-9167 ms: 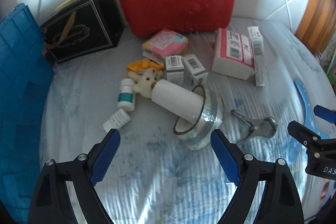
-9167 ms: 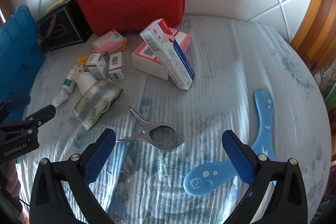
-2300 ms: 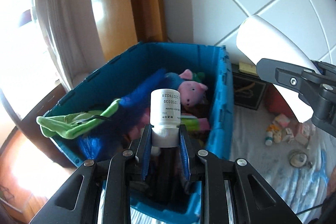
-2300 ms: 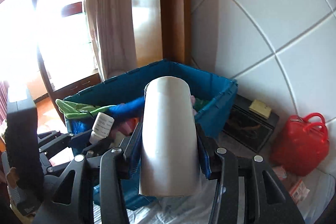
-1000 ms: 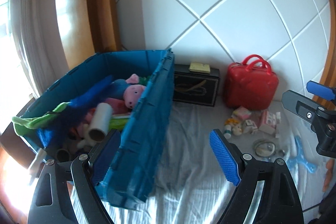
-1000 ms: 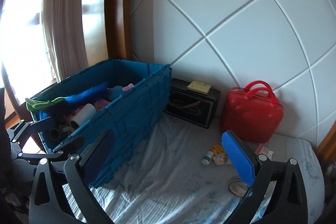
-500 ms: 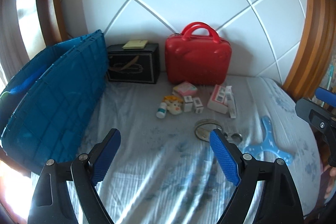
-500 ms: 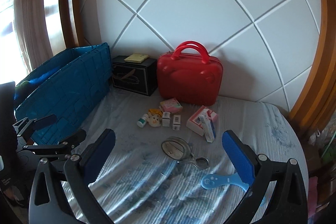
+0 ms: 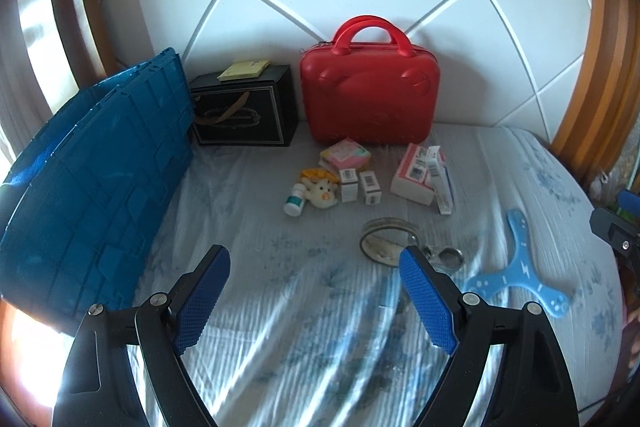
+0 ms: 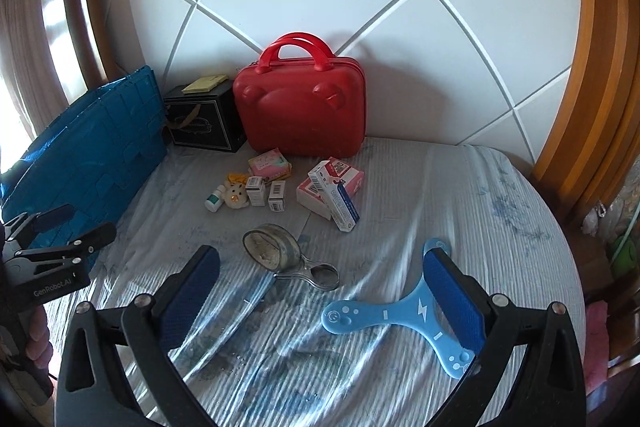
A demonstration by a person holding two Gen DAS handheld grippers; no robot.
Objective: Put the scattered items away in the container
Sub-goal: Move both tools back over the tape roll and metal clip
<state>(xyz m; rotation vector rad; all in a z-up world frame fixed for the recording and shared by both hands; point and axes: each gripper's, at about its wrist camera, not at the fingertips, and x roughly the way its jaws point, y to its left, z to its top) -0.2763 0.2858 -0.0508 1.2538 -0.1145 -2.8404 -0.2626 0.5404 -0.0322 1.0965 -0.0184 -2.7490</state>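
Note:
The blue crate point(image 9: 92, 195) point(image 10: 88, 151) stands at the left of the bed, only its outer wall showing. Scattered items lie mid-bed: a small white bottle point(image 9: 295, 200) point(image 10: 214, 199), a plush toy point(image 9: 323, 190) point(image 10: 236, 195), two little boxes point(image 9: 359, 185) point(image 10: 266, 194), a pink packet point(image 9: 345, 155), red-and-white boxes point(image 9: 422, 174) point(image 10: 331, 187), a tape roll point(image 9: 386, 245) point(image 10: 272, 247), a metal clip point(image 10: 316, 273) and a blue boomerang point(image 9: 520, 267) point(image 10: 404, 311). My left gripper point(image 9: 314, 301) and right gripper point(image 10: 322, 291) are both open and empty, hovering over the near bedsheet.
A red case point(image 9: 370, 93) point(image 10: 300, 111) and a black box point(image 9: 244, 111) with a yellow notepad point(image 9: 244, 70) stand against the white padded headboard. Wooden frames flank both sides. The left gripper's body point(image 10: 48, 259) shows at the right wrist view's left edge.
Both grippers dropped the bottle and the white tube into the crate, opened, then swung right, back over the bed. In the last half second both moved a little closer to the items.

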